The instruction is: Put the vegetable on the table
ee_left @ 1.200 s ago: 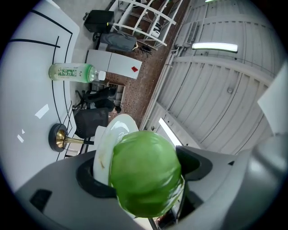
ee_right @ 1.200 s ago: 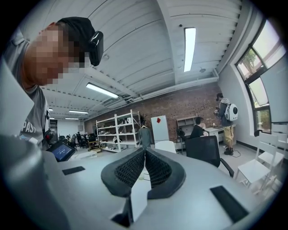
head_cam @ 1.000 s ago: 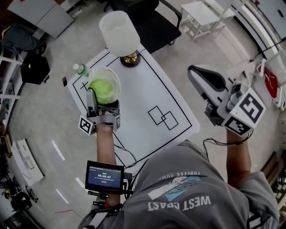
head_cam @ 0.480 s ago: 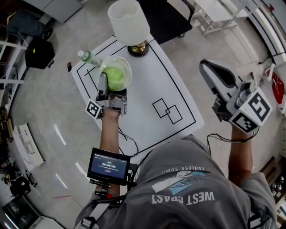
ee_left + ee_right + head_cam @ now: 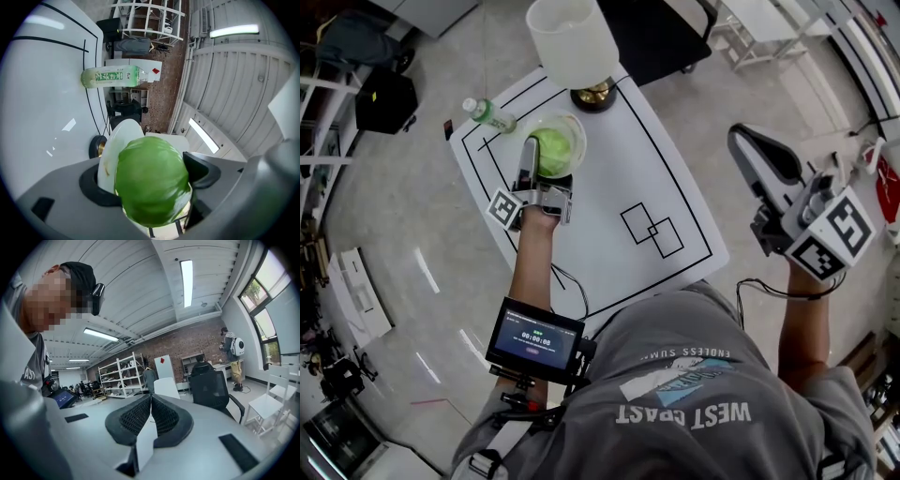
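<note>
A round green vegetable (image 5: 551, 150) sits in a pale bowl (image 5: 577, 129) at the far left of the white table (image 5: 609, 169). My left gripper (image 5: 546, 169) reaches into the bowl from the near side. In the left gripper view the vegetable (image 5: 152, 180) fills the gap between the two dark pads, which press on both its sides, and the bowl's white rim (image 5: 112, 143) shows behind it. My right gripper (image 5: 741, 141) hangs in the air off the table's right edge, its jaws (image 5: 150, 401) shut on nothing.
A lamp with a white shade (image 5: 572, 42) and brass base (image 5: 593, 94) stands just beyond the bowl. A green-label bottle (image 5: 490, 115) lies at the table's left edge. Black lines and two overlapping squares (image 5: 652, 230) mark the tabletop. A black chair (image 5: 647, 37) stands behind.
The head view has shifted a little. My left gripper stays at the bowl with the vegetable between its jaws. The right gripper has barely moved.
</note>
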